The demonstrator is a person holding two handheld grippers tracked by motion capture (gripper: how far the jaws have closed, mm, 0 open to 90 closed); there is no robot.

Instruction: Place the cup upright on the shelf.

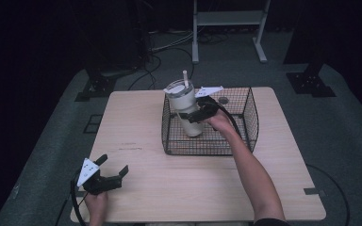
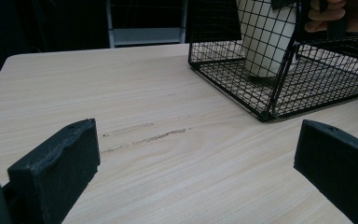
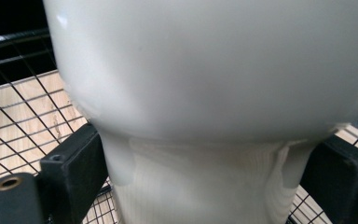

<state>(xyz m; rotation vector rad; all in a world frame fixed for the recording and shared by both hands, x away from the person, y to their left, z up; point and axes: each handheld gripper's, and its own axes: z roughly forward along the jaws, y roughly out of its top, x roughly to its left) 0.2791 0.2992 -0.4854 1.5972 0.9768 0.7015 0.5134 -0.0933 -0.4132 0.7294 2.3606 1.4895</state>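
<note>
High view: tall white insulated tumbler with lid and straw [image 1: 185, 106] stands inside the black wire mesh basket [image 1: 250, 117], centre of frame, toward the basket's left side. It leans slightly, its base on or just above the basket floor; cannot tell which. The basket rests on the pale wooden table [image 1: 141, 136].

Right gripper [image 1: 194, 115] reaches into the basket from the right. Right gripper view: both black jaws sit against the narrow lower body of the tumbler [image 3: 205, 186], one on each side, closed onto it beneath the wider upper part.

Left gripper [image 1: 113, 168] sits in the lower left of the high view, near the table's front edge, well apart from the basket. Left gripper view: jaws spread wide, only bare tabletop [image 2: 168, 154] between them; basket [image 2: 279, 88] and tumbler [image 2: 265, 42] at upper right.
</note>
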